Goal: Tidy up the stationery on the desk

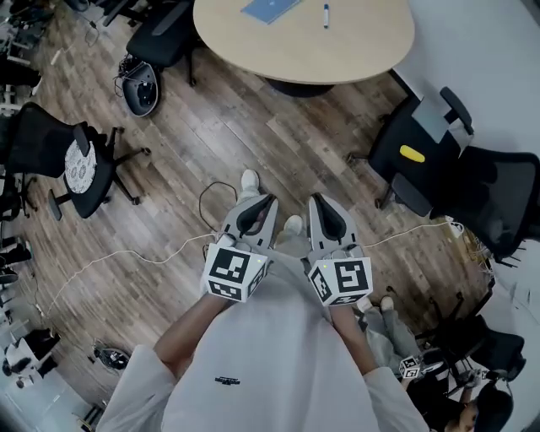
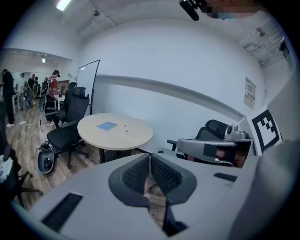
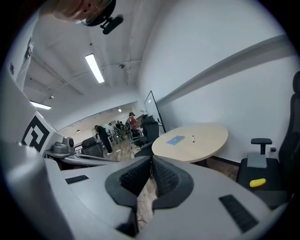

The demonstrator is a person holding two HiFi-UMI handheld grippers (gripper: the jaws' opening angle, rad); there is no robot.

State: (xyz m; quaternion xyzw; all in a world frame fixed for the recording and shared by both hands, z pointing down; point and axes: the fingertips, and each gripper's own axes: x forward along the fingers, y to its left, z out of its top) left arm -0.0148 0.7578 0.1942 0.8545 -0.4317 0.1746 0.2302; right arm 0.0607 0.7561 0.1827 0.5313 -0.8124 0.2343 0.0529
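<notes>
head view: left gripper, right gripper, ribbed fingers pressed together, before round tan table.

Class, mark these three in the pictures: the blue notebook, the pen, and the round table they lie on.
blue notebook (image 2: pixel 107 125), left gripper view, middle of its cover.
pen (image 1: pixel 326 15), head view, middle of its barrel.
round table (image 1: pixel 354 42), head view, bare part of the top.
</notes>
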